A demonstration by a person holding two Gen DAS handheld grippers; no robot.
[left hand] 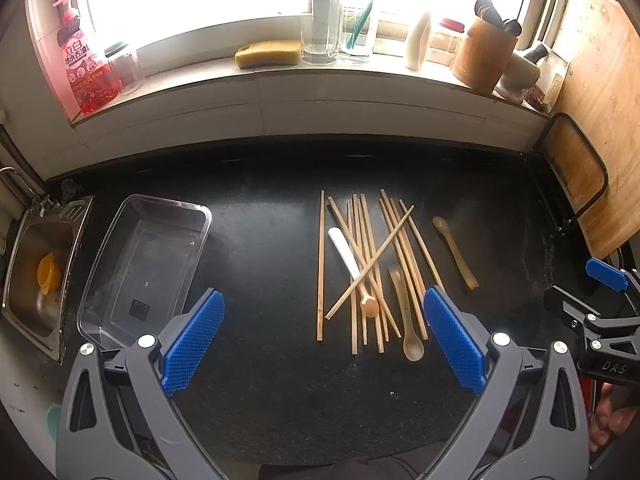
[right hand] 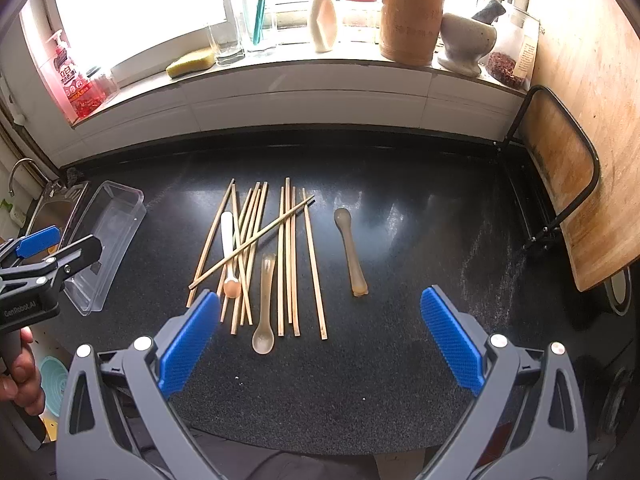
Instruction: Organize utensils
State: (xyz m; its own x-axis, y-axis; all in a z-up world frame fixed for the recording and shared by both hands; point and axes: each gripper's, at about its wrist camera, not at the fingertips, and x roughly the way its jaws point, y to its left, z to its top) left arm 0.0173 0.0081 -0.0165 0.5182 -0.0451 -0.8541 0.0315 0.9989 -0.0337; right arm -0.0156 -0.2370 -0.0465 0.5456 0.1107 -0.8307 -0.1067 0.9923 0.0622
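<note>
Two blue-padded tools hang above the dark bench [left hand: 260, 380] — the left hand-held gripper [left hand: 324, 320] and the right hand-held gripper [right hand: 320, 320], both spread wide and holding nothing. Just beyond them lies a loose pile of chopsticks [left hand: 360, 264] mixed with three spoons; a fourth spoon [right hand: 351, 252] rests apart to its right. A clear tray [left hand: 100, 280] sits left, beside the sink [left hand: 24, 320] — jars line the windowsill [left hand: 280, 76] behind.
</note>
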